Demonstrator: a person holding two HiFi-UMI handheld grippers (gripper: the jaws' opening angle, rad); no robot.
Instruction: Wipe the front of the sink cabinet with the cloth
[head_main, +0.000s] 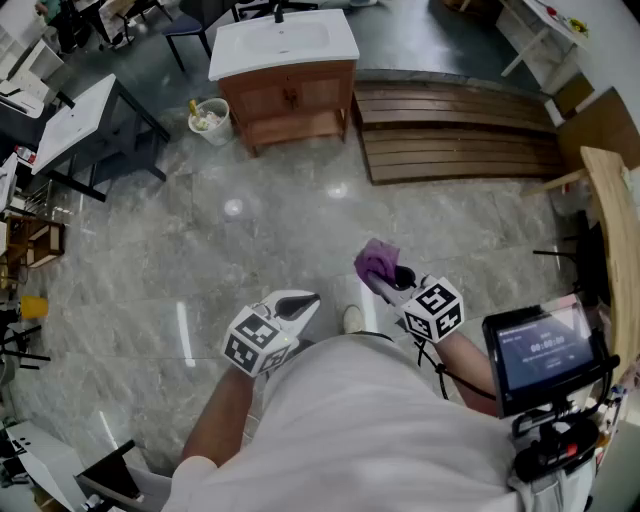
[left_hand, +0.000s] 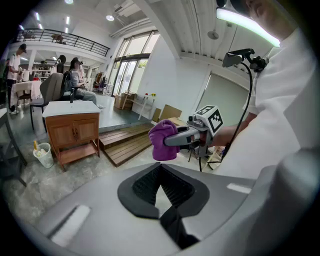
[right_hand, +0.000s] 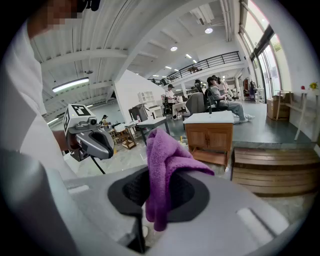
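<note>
**Soft purple cloth pinched in the right gripper, cabinet still a walk away**

The purple cloth (right_hand: 165, 165) is a fleecy, limp rag, light and in no way fragile. It is clamped in the right gripper (head_main: 383, 276), whose jaws are closed on a fold near its middle. One bunch stands up above the pads and a tail hangs below. Held this way it will likely flop and drag rather than press flat. A bite that leaves a broad wad proud of the jaw tips would probably put more fabric against the wood. It should not slip, since the ribbed pads grip the pile well.

The left gripper (head_main: 303, 304) is held just beside it, its jaws drawn together on nothing, with only a sliver of floor between the pads.

The sink cabinet (head_main: 290, 95), brown wood with two front doors under a white basin top, stands well apart across the grey stone floor (head_main: 250, 230). A small pale bucket (head_main: 210, 120) sits just beside it, with a slatted wooden platform (head_main: 450, 135) on its other side. No wiping has begun.
</note>
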